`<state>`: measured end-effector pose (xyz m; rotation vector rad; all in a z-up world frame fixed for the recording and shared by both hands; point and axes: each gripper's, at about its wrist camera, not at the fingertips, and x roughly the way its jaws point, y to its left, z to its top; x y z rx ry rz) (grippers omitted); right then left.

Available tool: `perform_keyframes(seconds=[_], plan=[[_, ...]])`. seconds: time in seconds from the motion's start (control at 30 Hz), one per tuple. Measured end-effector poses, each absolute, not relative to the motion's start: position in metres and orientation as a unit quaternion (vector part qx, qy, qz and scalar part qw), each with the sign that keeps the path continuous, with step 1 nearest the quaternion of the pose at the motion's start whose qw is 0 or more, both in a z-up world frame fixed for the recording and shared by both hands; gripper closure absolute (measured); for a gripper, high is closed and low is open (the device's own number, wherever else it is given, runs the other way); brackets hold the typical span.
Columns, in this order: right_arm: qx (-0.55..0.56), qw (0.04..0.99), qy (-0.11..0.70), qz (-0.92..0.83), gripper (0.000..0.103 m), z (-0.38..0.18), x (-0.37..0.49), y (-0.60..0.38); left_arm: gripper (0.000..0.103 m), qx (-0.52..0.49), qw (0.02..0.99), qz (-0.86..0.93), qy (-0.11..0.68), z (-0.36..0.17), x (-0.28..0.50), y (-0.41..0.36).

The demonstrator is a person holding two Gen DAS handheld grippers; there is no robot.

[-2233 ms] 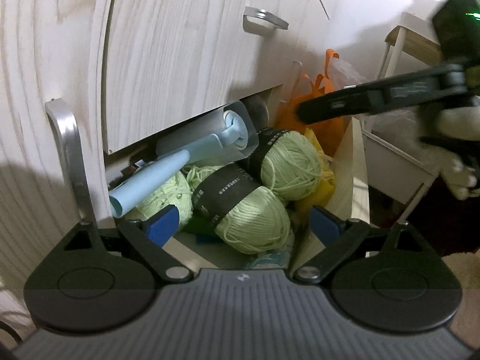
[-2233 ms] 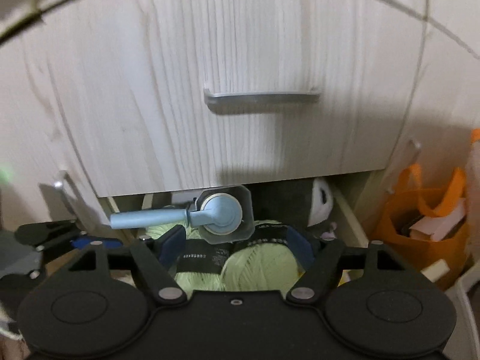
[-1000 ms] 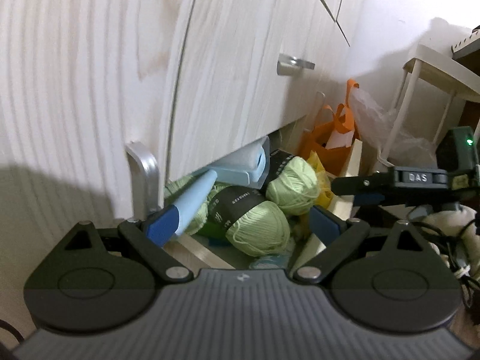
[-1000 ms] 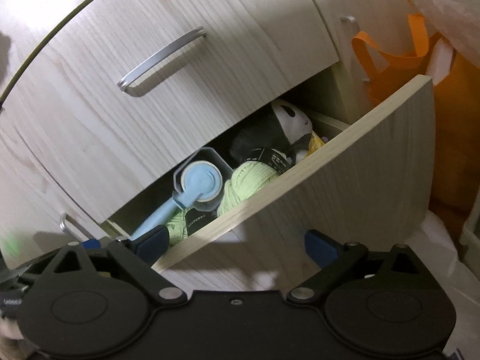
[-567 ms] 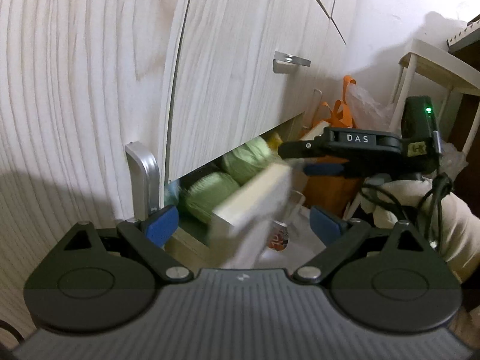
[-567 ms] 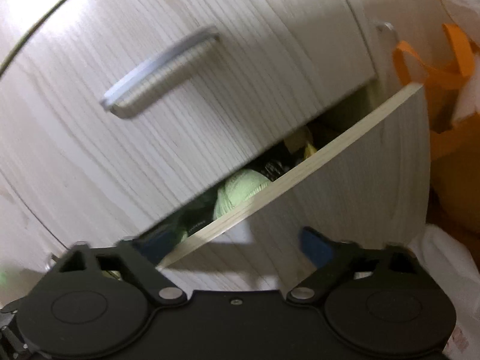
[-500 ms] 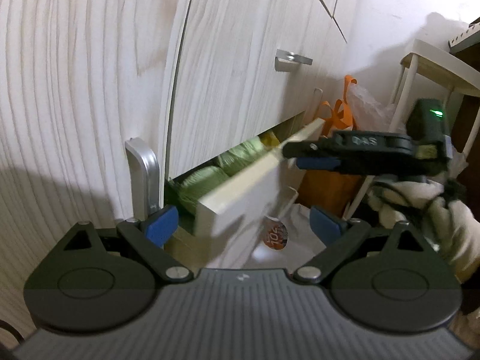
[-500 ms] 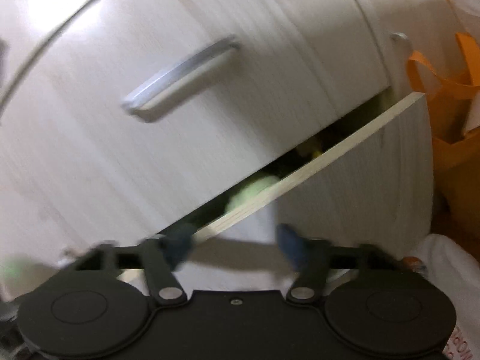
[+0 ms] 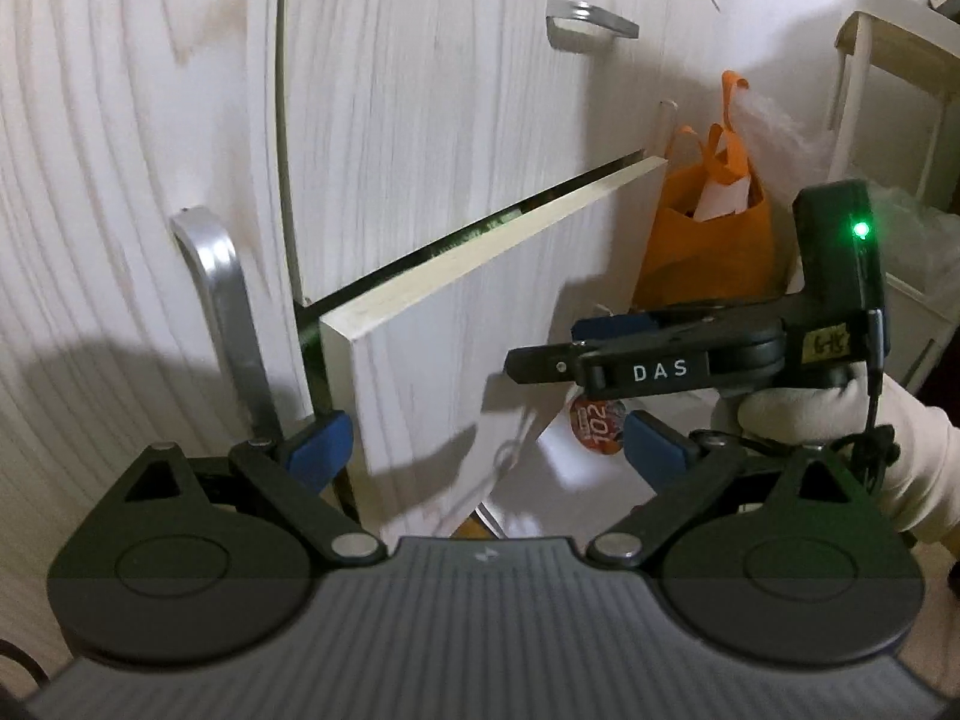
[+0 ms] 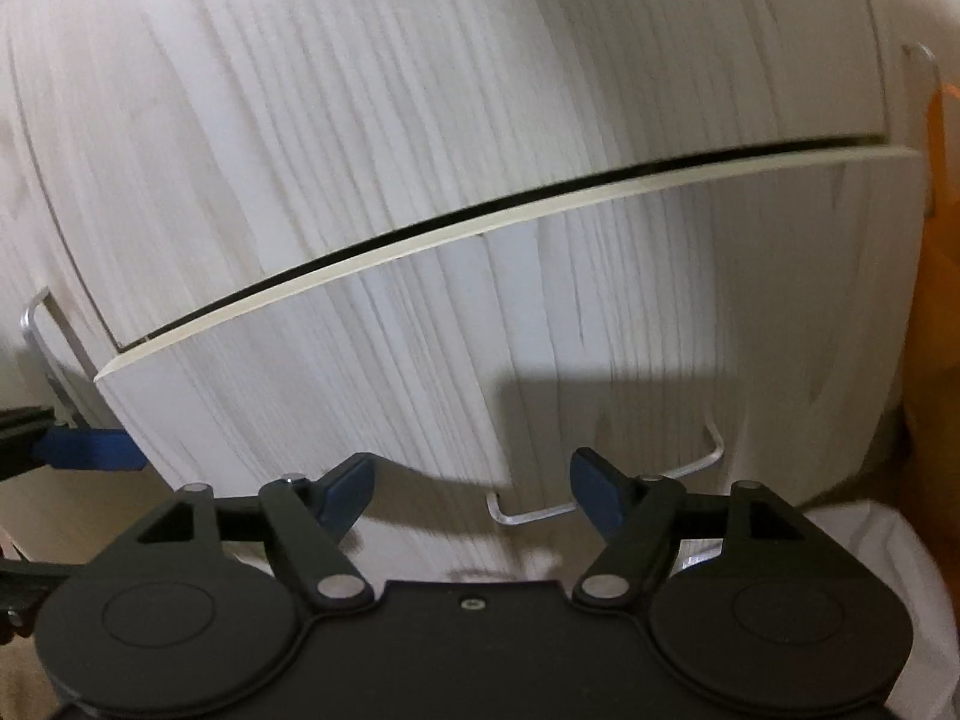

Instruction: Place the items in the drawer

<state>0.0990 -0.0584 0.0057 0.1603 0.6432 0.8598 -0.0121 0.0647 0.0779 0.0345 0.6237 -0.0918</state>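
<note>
The pale wood bottom drawer stands nearly closed, with only a thin dark gap along its top edge. Its contents are almost hidden; a sliver of green shows in the gap in the left wrist view. My right gripper is open and empty, its blue pads close against the drawer front, just above the drawer's metal handle. It shows from the side in the left wrist view. My left gripper is open and empty at the drawer's left corner.
A vertical metal handle on the neighbouring cabinet door stands by my left fingers. The drawer above has its own handle. An orange bag sits on the floor to the right, beside a white shelf unit.
The drawer has gone from well open, showing yarn balls and a blue lint roller, to nearly closed. My right gripper has moved in against its front. My left gripper stayed beside the left corner.
</note>
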Motion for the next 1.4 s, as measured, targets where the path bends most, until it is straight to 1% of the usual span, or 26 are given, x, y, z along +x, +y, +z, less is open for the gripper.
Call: perform_keyframes(seconds=[0.13, 0.43, 0.47, 0.63, 0.8, 0.9, 0.93, 0.97, 1.07, 1.17, 1.2, 1.27, 1.3, 1.33, 1.4], plan=[[0.101, 0.849, 0.309, 0.417, 0.027, 0.0, 0.107, -0.063, 0.005, 0.02, 0.948, -0.037, 0.316, 0.072, -0.008, 0.062], [0.11, 0.844, 0.295, 0.434, 0.027, -0.008, 0.125, -0.058, 0.005, 0.032, 0.943, -0.027, 0.329, 0.062, -0.005, 0.056], [0.111, 0.844, 0.293, 0.436, 0.024, -0.009, 0.126, -0.058, 0.005, 0.032, 0.943, -0.027, 0.33, 0.061, -0.005, 0.057], [0.108, 0.84, 0.297, 0.44, 0.024, -0.008, 0.129, -0.063, 0.005, 0.031, 0.941, -0.023, 0.337, 0.057, -0.003, 0.057], [0.155, 0.836, 0.302, 0.431, 0.027, -0.011, 0.127, -0.079, 0.005, 0.039, 0.939, -0.02, 0.34, 0.052, -0.007, 0.058], [0.192, 0.841, 0.348, 0.367, 0.019, -0.02, 0.12, -0.104, 0.005, 0.04, 0.939, -0.021, 0.341, 0.053, -0.009, 0.06], [0.186, 0.848, 0.375, 0.326, 0.015, -0.029, 0.118, -0.112, 0.005, 0.04, 0.939, -0.021, 0.34, 0.053, -0.009, 0.06], [0.177, 0.853, 0.404, 0.279, 0.014, -0.045, 0.117, -0.119, 0.005, 0.039, 0.94, -0.019, 0.34, 0.054, -0.009, 0.06], [0.148, 0.846, 0.49, 0.15, 0.013, -0.103, 0.119, -0.132, 0.005, 0.041, 0.94, -0.01, 0.337, 0.052, -0.007, 0.057], [0.102, 0.812, 0.562, 0.12, 0.013, -0.17, 0.127, -0.12, 0.004, 0.028, 0.941, 0.004, 0.337, 0.048, 0.0, 0.054], [0.072, 0.814, 0.566, 0.11, 0.013, -0.19, 0.117, -0.116, 0.003, 0.018, 0.941, 0.011, 0.337, 0.045, 0.001, 0.055], [0.021, 0.832, 0.546, 0.093, 0.012, -0.208, 0.115, -0.11, 0.002, -0.004, 0.94, 0.024, 0.339, 0.039, 0.004, 0.056], [0.003, 0.843, 0.531, 0.087, 0.002, -0.21, 0.118, -0.106, 0.002, -0.013, 0.939, 0.034, 0.342, 0.034, 0.006, 0.056], [0.004, 0.857, 0.508, 0.088, 0.0, -0.212, 0.113, -0.111, 0.002, -0.018, 0.937, 0.042, 0.345, 0.03, 0.008, 0.054], [0.019, 0.876, 0.472, 0.102, 0.0, -0.217, 0.107, -0.12, 0.002, -0.019, 0.936, 0.049, 0.347, 0.023, 0.013, 0.05]])
